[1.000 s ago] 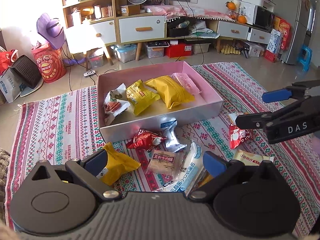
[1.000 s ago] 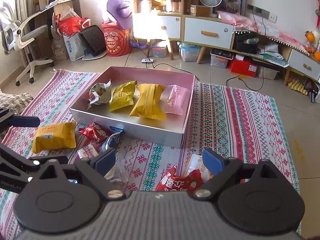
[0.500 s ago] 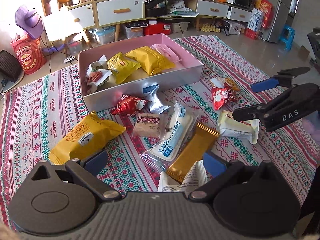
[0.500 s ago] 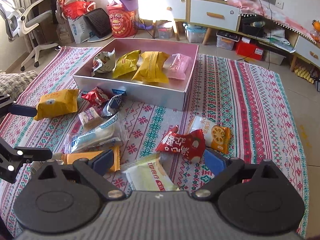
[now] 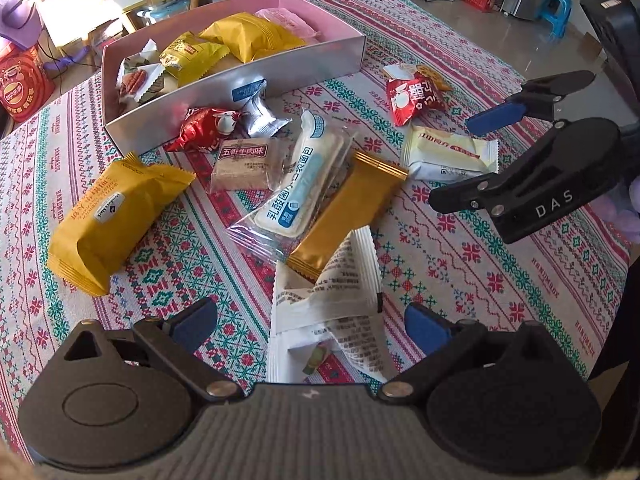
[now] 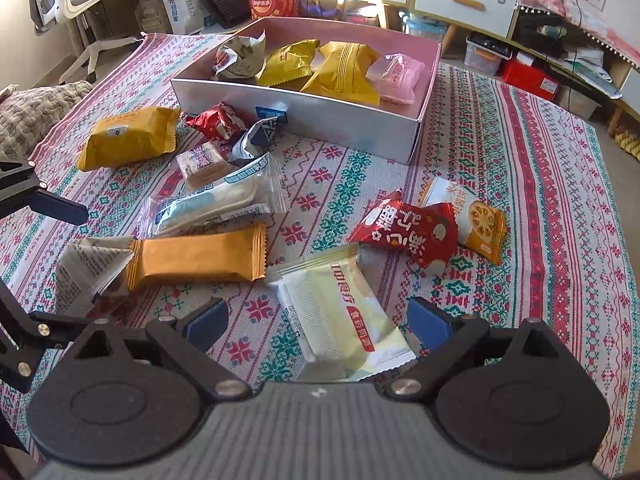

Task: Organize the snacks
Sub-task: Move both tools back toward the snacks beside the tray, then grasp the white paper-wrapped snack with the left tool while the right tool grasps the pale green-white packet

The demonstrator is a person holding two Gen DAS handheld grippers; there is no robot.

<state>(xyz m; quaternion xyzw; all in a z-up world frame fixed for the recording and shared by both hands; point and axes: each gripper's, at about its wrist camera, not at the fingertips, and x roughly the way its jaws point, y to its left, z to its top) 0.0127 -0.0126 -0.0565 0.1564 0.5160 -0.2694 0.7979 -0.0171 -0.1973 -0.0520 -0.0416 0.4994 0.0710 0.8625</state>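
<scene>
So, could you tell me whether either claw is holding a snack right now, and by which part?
Neither. The left claw and right claw are open, each above a white packet.

The rug (image 6: 500, 168) is seen as rough woven cloth. The box (image 6: 340, 120) wall is finished silvery and smooth; the gold wrapper (image 6: 196, 258) is shown as glossy foil.

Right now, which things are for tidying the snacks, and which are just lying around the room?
For the job:
- pink box
- yellow packet
- gold bar
- red packet
- pale green packet
- white packet
- left claw and right claw, both open

Just lying about:
- office chair
- blue stool
- striped rug
</scene>
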